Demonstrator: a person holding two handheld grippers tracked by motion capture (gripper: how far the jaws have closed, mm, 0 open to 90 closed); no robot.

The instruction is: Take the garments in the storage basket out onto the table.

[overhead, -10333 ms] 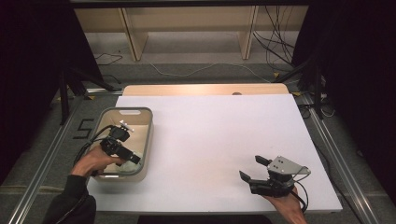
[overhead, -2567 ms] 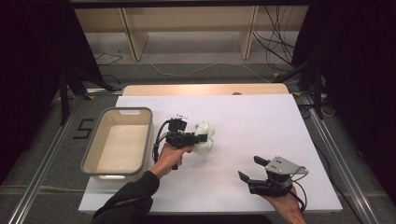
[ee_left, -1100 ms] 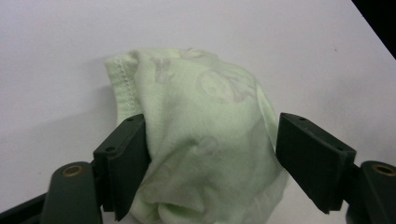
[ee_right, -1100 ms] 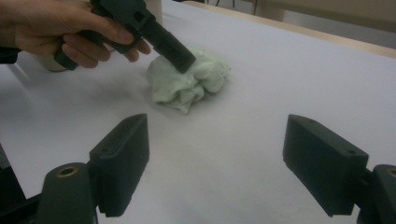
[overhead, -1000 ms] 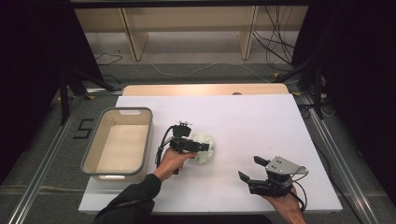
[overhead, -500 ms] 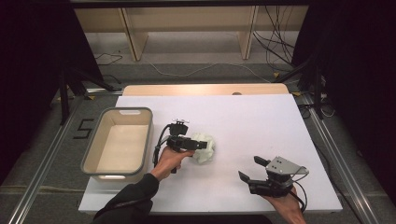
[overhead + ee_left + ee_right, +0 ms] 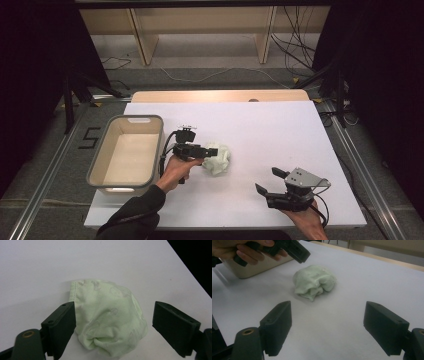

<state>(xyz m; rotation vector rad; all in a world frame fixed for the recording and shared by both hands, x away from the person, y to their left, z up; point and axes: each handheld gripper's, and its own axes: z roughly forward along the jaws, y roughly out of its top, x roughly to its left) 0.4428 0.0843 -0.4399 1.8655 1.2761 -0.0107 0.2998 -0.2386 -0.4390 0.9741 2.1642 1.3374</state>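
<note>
My left gripper point(image 7: 204, 150) stands with its jaws spread wide; they have just been opening, and the crumpled pale green cloth point(image 7: 110, 317) lies between them, released. In the left gripper view one pad point(image 7: 63, 325) sits just beside the cloth's stitched hem, perhaps brushing it, while the other pad point(image 7: 175, 326) is clear of the fabric with bare tabletop showing in the gap. The cloth point(image 7: 218, 159) rests in a loose ball on the white table point(image 7: 280, 135), roughly midway between its near and far edges and left of centre, not far from the tray's right wall. In the right gripper view it point(image 7: 314, 282) lies bunched, with the left hand point(image 7: 249, 250) and its gripper hovering just above and behind it.

The beige tray point(image 7: 97, 167) sits along the table's left edge, its floor bare.

My right gripper point(image 7: 272, 182) rests near the table's near right corner, well apart from the cloth, held in my right hand point(image 7: 305, 220). Its jaws are also wide apart with nothing between them, only white tabletop in the gap.
</note>
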